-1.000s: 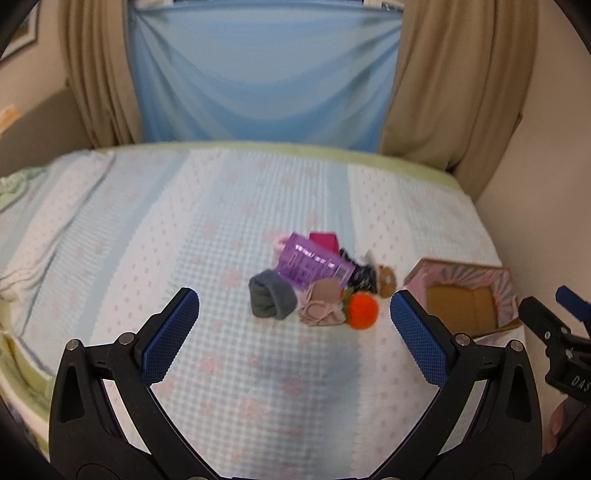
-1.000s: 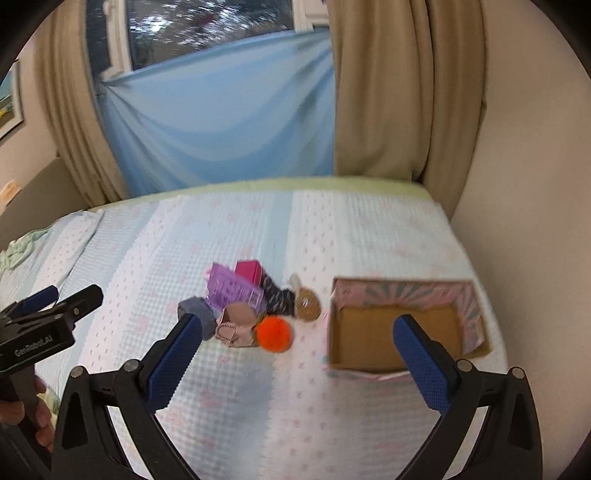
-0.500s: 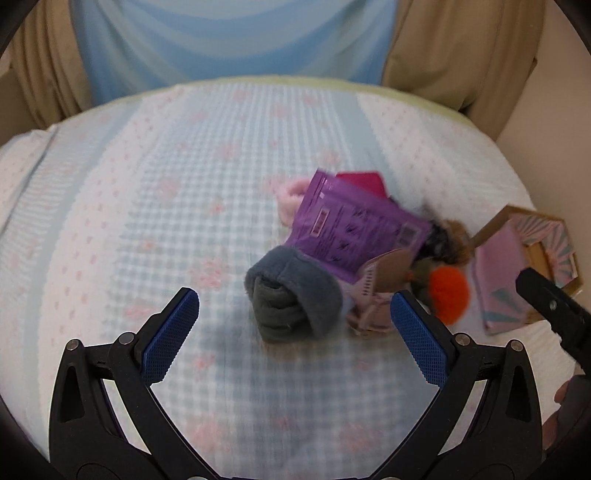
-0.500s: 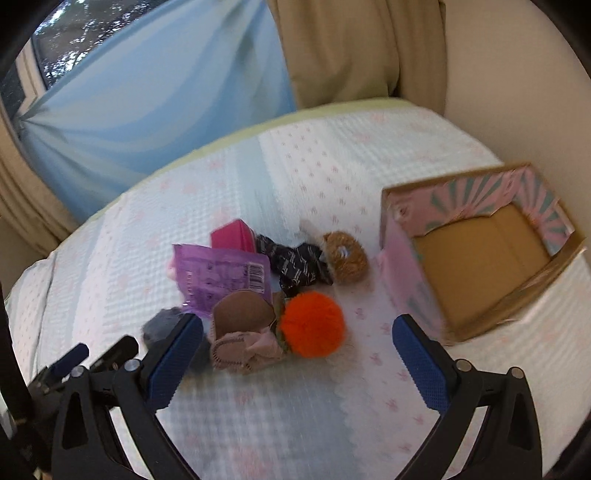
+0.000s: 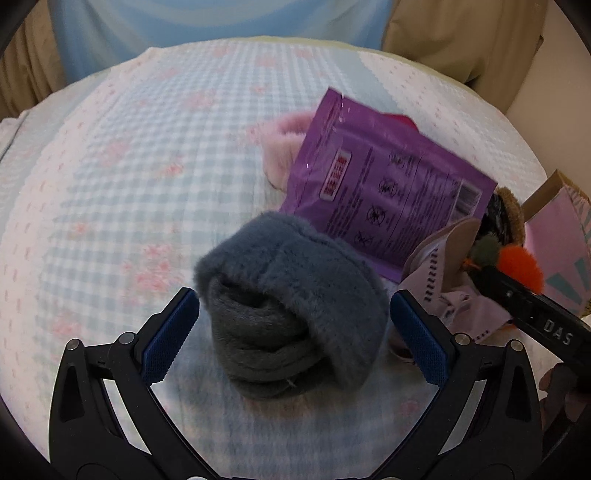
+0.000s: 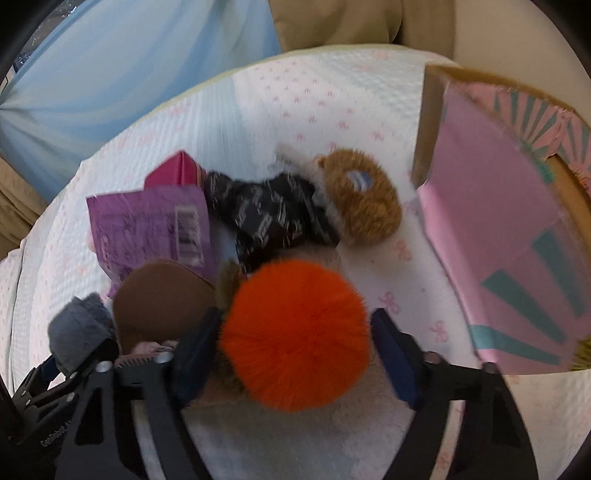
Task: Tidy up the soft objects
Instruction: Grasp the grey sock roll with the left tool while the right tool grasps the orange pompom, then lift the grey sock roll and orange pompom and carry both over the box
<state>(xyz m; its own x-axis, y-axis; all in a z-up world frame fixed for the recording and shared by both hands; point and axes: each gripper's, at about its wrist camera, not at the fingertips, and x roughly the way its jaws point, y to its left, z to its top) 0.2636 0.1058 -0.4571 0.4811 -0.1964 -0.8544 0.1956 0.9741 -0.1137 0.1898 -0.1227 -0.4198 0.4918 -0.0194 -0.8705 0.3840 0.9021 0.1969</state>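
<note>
A pile of small items lies on the bedspread [image 5: 110, 177]. My left gripper [image 5: 293, 334] is open, its blue pads on either side of a fuzzy grey roll [image 5: 291, 317]. My right gripper [image 6: 295, 354] is open around an orange pompom [image 6: 295, 332], pads close to its sides. Behind lie a purple packet [image 5: 384, 192], a pink fuzzy band [image 5: 284, 144], a brown fuzzy ring [image 6: 362, 206], a black patterned cloth [image 6: 273, 218] and a brown-and-pink item [image 6: 162, 302]. The grey roll also shows in the right wrist view [image 6: 79, 332].
An open cardboard box with pink and teal sides [image 6: 509, 236] stands right of the pile, against the wall. A magenta box [image 6: 177, 173] lies behind the purple packet. Blue and beige curtains [image 5: 221, 22] hang beyond the bed's far edge.
Both grippers have moved down and forward to the pile. The left one now straddles the grey roll, and the right one straddles the orange pompom.
</note>
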